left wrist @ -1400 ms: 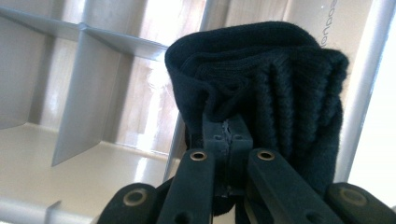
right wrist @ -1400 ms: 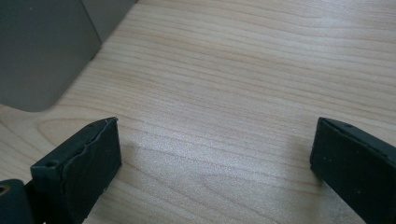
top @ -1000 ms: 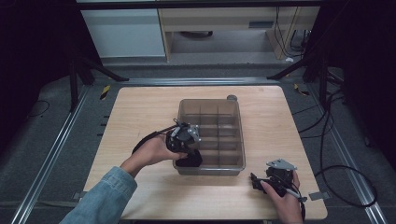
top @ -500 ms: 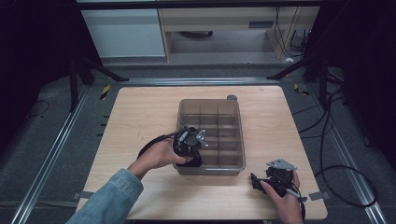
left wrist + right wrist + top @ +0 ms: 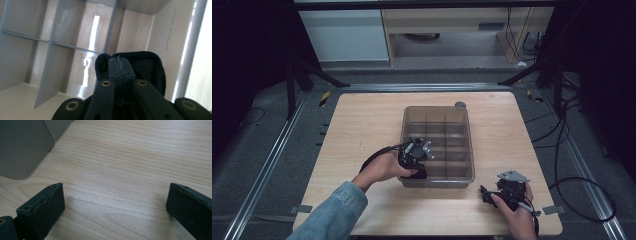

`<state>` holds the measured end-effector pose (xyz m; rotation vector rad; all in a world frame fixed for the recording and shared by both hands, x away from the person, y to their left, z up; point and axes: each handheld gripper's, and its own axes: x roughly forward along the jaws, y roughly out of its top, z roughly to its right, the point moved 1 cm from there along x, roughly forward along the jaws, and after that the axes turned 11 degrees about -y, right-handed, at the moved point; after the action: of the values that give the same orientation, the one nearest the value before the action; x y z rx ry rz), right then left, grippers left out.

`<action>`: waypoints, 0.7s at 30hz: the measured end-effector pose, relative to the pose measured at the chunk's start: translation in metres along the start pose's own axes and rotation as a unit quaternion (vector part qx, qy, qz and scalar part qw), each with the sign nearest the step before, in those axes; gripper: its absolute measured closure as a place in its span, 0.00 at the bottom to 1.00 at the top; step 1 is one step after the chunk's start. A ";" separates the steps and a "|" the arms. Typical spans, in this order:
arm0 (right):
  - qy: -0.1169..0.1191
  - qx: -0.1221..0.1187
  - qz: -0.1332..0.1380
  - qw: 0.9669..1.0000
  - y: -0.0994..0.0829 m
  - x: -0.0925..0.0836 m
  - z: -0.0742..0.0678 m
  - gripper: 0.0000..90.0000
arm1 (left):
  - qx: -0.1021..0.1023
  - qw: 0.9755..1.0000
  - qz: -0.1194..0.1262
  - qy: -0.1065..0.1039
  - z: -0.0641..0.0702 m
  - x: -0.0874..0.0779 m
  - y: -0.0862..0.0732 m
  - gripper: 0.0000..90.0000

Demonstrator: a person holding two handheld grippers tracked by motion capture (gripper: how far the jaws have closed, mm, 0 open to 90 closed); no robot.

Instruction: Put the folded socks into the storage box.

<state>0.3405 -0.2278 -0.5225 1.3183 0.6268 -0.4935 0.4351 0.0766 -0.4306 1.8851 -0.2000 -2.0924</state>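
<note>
So there's a wooden desk (image 5: 362, 130) with a clear plastic divider box (image 5: 464, 150) sitting roughly in the middle, split into a bunch of small compartments. A small round grey thing (image 5: 460, 104) sits on the desk right at the box's far right corner, too small to make out.

The left claw (image 5: 418, 167) is over the near left corner of the box, with the person's left hand (image 5: 382, 167) wrapped around its body and a denim sleeve (image 5: 334, 212) coming in from the bottom. In the left claw view, the two jaws are pressed together on a piece of black knitted fabric (image 5: 147, 67), which bulges out around the jaw tips. The fabric sits down inside the compartment at that near left corner, right against the box's outer wall (image 5: 167, 37), with the grey dividers (image 5: 50, 65) running off to the side.

The right claw (image 5: 486, 195) is on the desk near the front right, well apart from the fabric and just off the box's near right corner, held by the right hand (image 5: 514, 210). Right claw view shows its jaws spread wide with just bare wood grain between them, plus a corner of the box (image 5: 22, 147) at the upper left.
</note>
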 end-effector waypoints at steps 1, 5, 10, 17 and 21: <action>0.000 0.000 0.000 1.000 0.000 0.000 0.000 0.02 | -0.002 1.000 0.001 -0.001 -0.001 0.001 -0.001 1.00; 0.000 0.000 0.000 1.000 0.000 0.000 0.000 0.02 | -0.010 1.000 0.000 -0.006 -0.004 0.005 -0.004 1.00; 0.000 0.000 0.000 1.000 0.000 0.000 0.000 0.02 | -0.012 1.000 -0.001 -0.005 -0.005 0.008 -0.005 1.00; 0.000 0.000 0.000 1.000 0.000 0.000 0.000 0.02 | -0.018 1.000 0.024 -0.008 -0.005 -0.004 -0.007 1.00; 0.000 0.000 0.000 1.000 0.000 0.000 0.000 0.02 | -0.013 0.999 0.033 -0.003 -0.001 -0.018 -0.009 1.00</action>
<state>0.3405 -0.2278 -0.5225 1.3180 0.6268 -0.4933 0.4362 0.0907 -0.4167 1.8336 -0.2320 -2.0478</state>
